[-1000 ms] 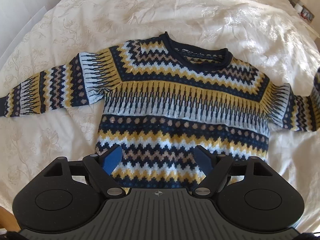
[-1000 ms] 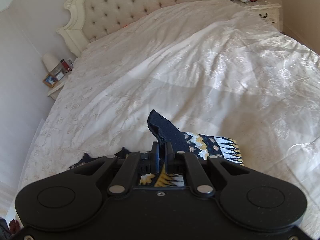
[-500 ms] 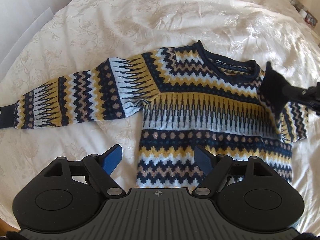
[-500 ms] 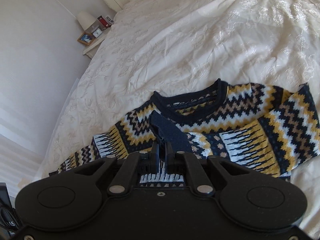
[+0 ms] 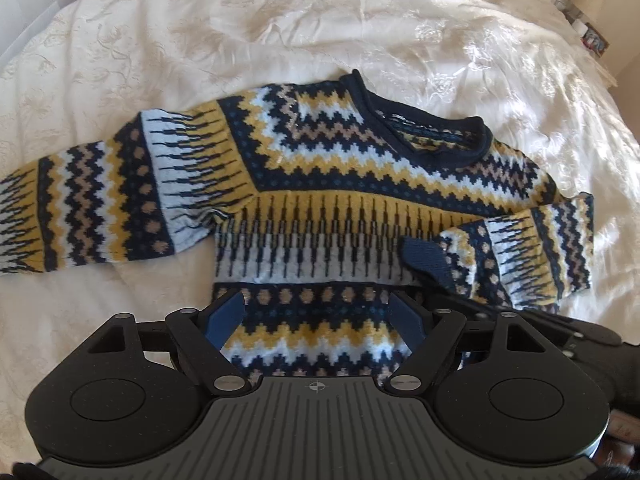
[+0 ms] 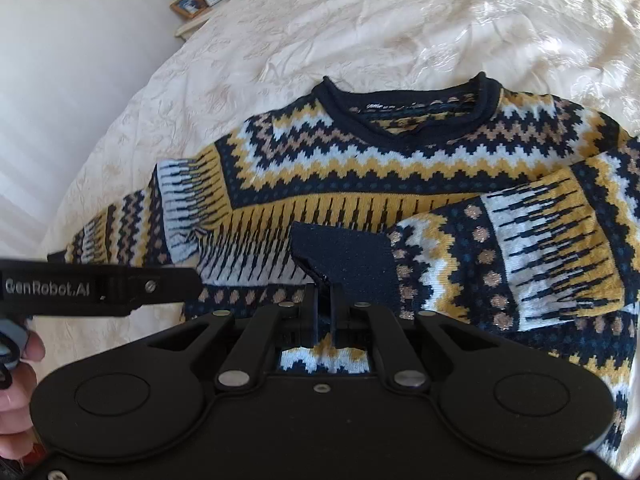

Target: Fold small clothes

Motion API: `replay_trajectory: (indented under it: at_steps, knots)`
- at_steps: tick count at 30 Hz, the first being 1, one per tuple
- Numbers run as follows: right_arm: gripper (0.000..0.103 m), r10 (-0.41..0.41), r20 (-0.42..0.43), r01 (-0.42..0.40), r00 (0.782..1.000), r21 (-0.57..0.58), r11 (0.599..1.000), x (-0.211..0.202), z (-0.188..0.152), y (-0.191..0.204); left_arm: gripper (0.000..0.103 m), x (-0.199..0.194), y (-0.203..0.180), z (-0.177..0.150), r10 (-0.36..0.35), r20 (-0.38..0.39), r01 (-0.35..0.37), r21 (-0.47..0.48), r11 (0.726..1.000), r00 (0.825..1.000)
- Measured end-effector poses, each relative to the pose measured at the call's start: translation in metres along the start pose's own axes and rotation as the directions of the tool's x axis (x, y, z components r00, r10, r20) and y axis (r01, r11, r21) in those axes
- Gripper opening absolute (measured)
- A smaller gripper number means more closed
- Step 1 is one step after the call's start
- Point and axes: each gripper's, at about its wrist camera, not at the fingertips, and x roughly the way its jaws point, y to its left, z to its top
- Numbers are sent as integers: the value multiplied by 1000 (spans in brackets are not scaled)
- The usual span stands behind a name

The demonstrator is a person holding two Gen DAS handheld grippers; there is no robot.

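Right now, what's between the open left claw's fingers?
The sweater's lower front shows between the left claw's fingers, seen in the left wrist view.

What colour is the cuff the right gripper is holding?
Plain dark navy cuff, unlike the sweater's yellow, white and navy zigzags. Clearest in the right wrist view, pinched in the right gripper.

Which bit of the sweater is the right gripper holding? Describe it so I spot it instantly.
On the white bedspread lies a patterned sweater. Its one sleeve is folded across the chest; the right gripper pinches that sleeve's cuff, the only plain navy patch there.
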Motion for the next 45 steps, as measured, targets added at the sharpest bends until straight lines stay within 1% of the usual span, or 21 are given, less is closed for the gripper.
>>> replay_trajectory:
  at_steps: [4,5,6,9,10,11,12,13,17,19,21,25,26,27,28,30,32,35,39,43,45]
  knots:
    - [13,-22,-7,21,1000,-119,993,11,-13,12,78,17,-12,0,-58,-21,58,12,998,998]
    - [18,-21,-7,20,1000,-145,989,13,-17,14,78,22,-16,1,-63,-28,63,20,998,998]
    - [21,-22,-12,20,1000,-168,986,16,-19,15,78,27,-19,2,-59,-38,60,29,998,998]
    - [22,-39,-11,35,999,-235,971,19,-28,19,78,42,-28,5,-34,-70,39,62,997,997]
    - [25,-42,-6,39,999,-250,967,19,-31,19,78,46,-30,5,-29,-75,35,72,997,997]
    - [36,-41,-4,38,999,-257,966,17,-34,19,79,49,-32,6,-25,-80,31,82,996,996]
    - [45,-37,-2,35,999,-259,965,14,-36,17,78,52,-33,6,-21,-85,29,90,996,996]
    - [46,-37,4,37,999,-258,965,10,-39,16,78,55,-35,6,-17,-89,26,98,995,996]
    - [46,-49,14,51,999,-240,969,-6,-45,5,78,67,-41,6,-11,-101,23,122,992,995]
    - [46,-61,14,63,998,-219,974,-14,-48,-3,76,74,-47,5,-19,-104,34,140,990,994]
    - [46,-73,13,75,997,-190,979,-22,-49,-11,67,82,-52,5,-24,-114,42,158,987,993]
    - [46,-104,9,105,994,-127,986,-34,-49,-27,57,97,-61,5,-16,-125,36,157,987,992]
    - [46,-114,8,114,993,-110,987,-36,-49,-30,52,98,-61,5,-23,-119,39,141,989,993]
    - [46,-122,7,122,993,-92,988,-38,-49,-34,44,97,-60,5,-24,-107,37,122,992,994]
    - [46,-127,6,128,992,-71,989,-40,-50,-37,41,97,-60,5,-9,-95,19,101,995,995]
    - [46,-140,5,140,990,-26,990,-43,-50,-41,17,96,-61,6,43,-83,-37,76,996,996]
    - [46,-149,3,149,989,12,989,-42,-48,-49,4,92,-63,9,83,-78,-74,106,992,994]
    - [46,-163,5,162,987,37,986,-45,-48,-55,4,72,-66,14,89,-19,-86,127,988,996]
    - [46,-169,28,167,985,65,984,-56,-49,-58,4,32,-63,24,64,75,-74,137,988,995]
    - [46,-182,49,177,982,87,980,-63,-45,-62,4,3,-52,40,80,168,-103,132,986,982]
    - [46,-190,57,184,980,95,978,-65,-43,-65,4,-3,-40,48,102,189,-126,122,985,977]
